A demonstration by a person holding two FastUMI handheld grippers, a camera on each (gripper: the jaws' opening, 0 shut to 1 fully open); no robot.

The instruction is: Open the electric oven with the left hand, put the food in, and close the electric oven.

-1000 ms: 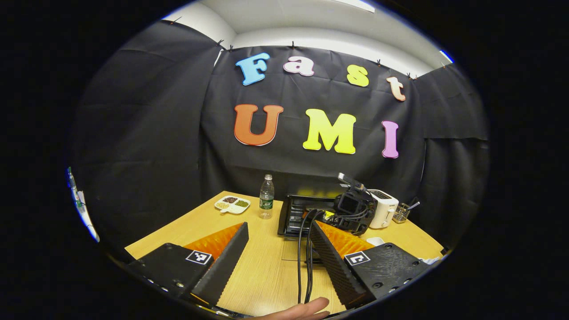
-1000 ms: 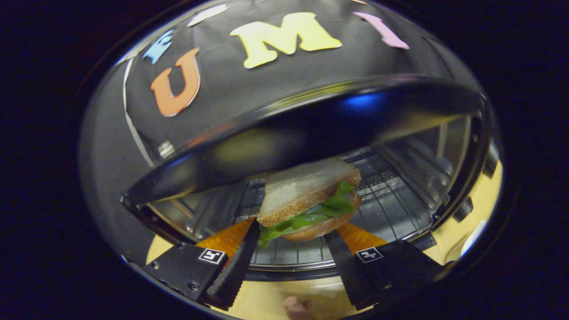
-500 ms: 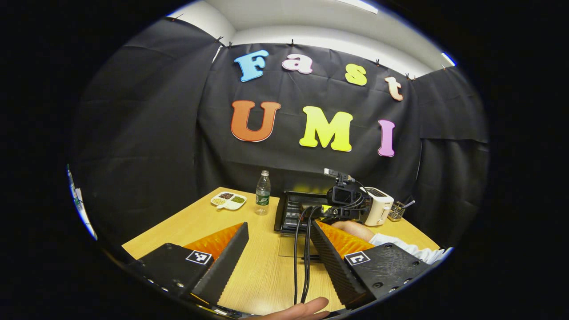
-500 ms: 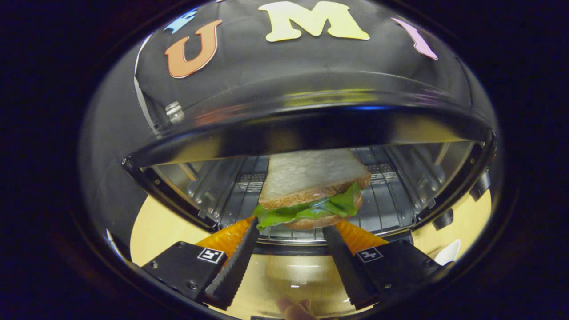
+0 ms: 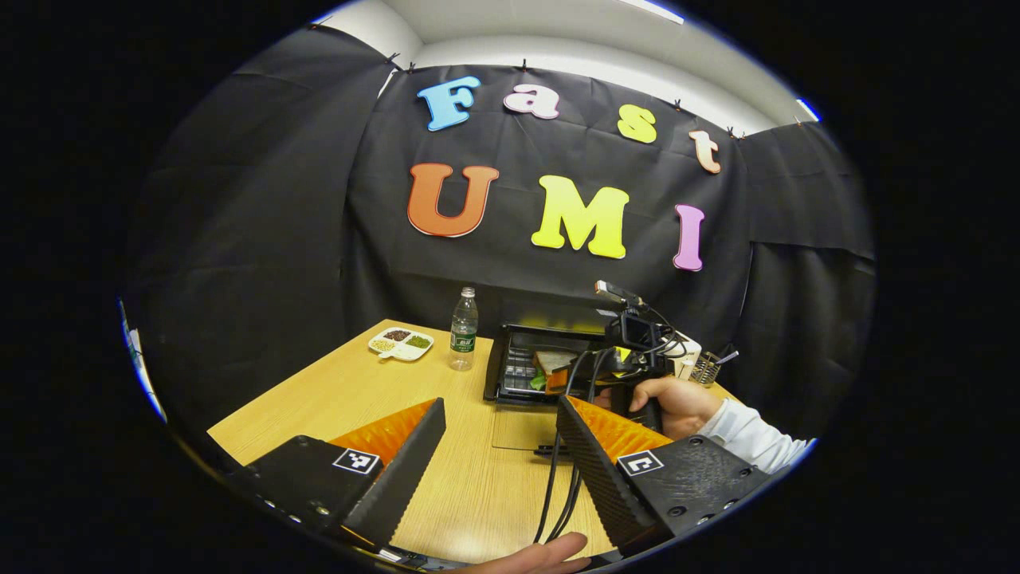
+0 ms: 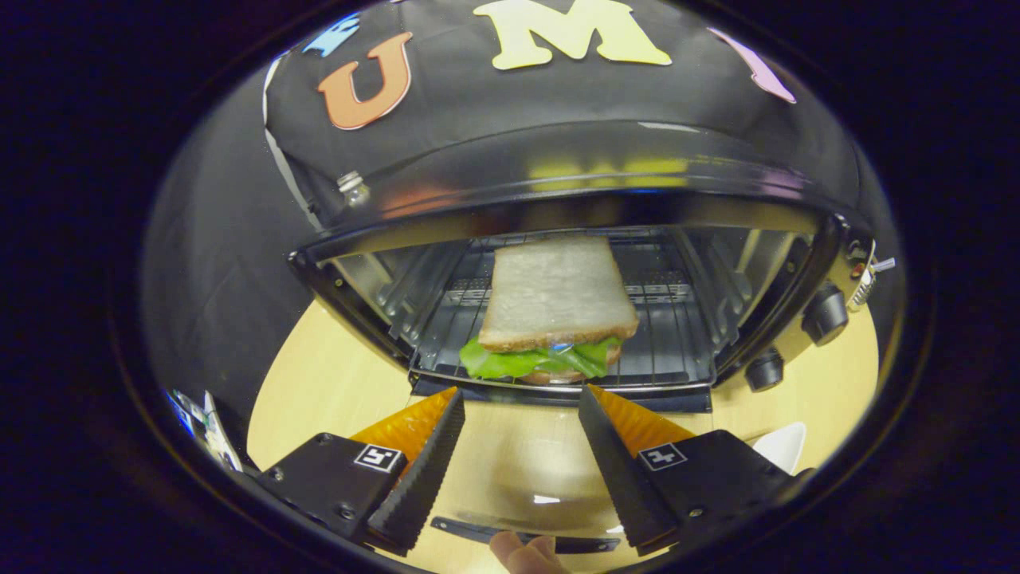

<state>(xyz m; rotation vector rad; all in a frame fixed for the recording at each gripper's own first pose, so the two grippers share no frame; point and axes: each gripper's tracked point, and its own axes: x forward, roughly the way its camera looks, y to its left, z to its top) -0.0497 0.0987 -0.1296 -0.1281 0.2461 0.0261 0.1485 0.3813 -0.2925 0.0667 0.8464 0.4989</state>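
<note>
No legible text found | water bottle point(image 5: 463, 328) label too small to be read | fingers' square markers carry no words

sandwich point(image 6: 554, 315) on oven point(image 6: 574, 199) rack, gripper point(image 6: 522, 434) apart

- The sandwich point(image 6: 554, 315) lies on the rack inside the open oven point(image 6: 574, 207), straight ahead of the right claw point(image 6: 522, 434).
- The oven door point(image 6: 518, 478) lies flat beneath that claw.
- Ahead of the left claw point(image 5: 498, 450), on the bench point(image 5: 351, 391), a bottle point(image 5: 463, 329) stands left of the oven point(image 5: 530, 359); a divided dish point(image 5: 401, 344) lies farther left.
</note>
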